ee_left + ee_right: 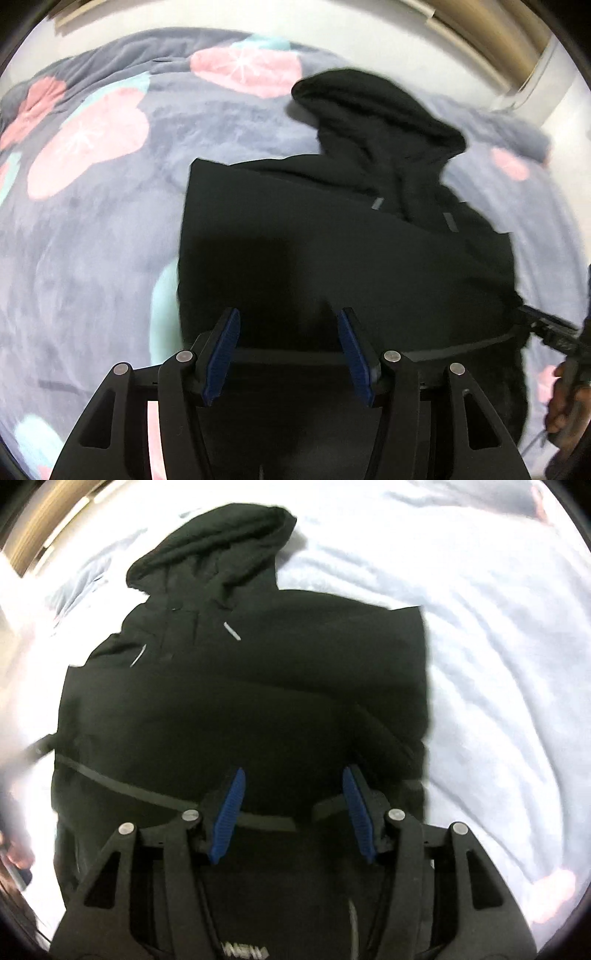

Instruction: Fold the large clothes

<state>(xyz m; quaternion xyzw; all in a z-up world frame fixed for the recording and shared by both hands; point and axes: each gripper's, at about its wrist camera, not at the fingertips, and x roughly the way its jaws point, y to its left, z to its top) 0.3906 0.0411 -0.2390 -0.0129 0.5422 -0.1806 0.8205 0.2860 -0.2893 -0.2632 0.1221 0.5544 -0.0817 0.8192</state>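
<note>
Both tongs, left point(288, 317) and right point(293, 775), hang open above the black hoodie point(332, 240) on the bed point(92, 240); we should pinch the hem point(129, 794) corners evenly, fold toward the hood point(221, 542).

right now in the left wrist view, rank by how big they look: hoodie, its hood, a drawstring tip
1. black hoodie
2. hood
3. drawstring tip
The other tip looks much the same, so those two are not ranked.

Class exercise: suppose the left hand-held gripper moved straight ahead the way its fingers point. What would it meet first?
The left hand-held gripper, jaws open, points at the body of the black hoodie, so it would likely meet that fabric first, well short of the hood. Depth is hard to judge here.
</note>
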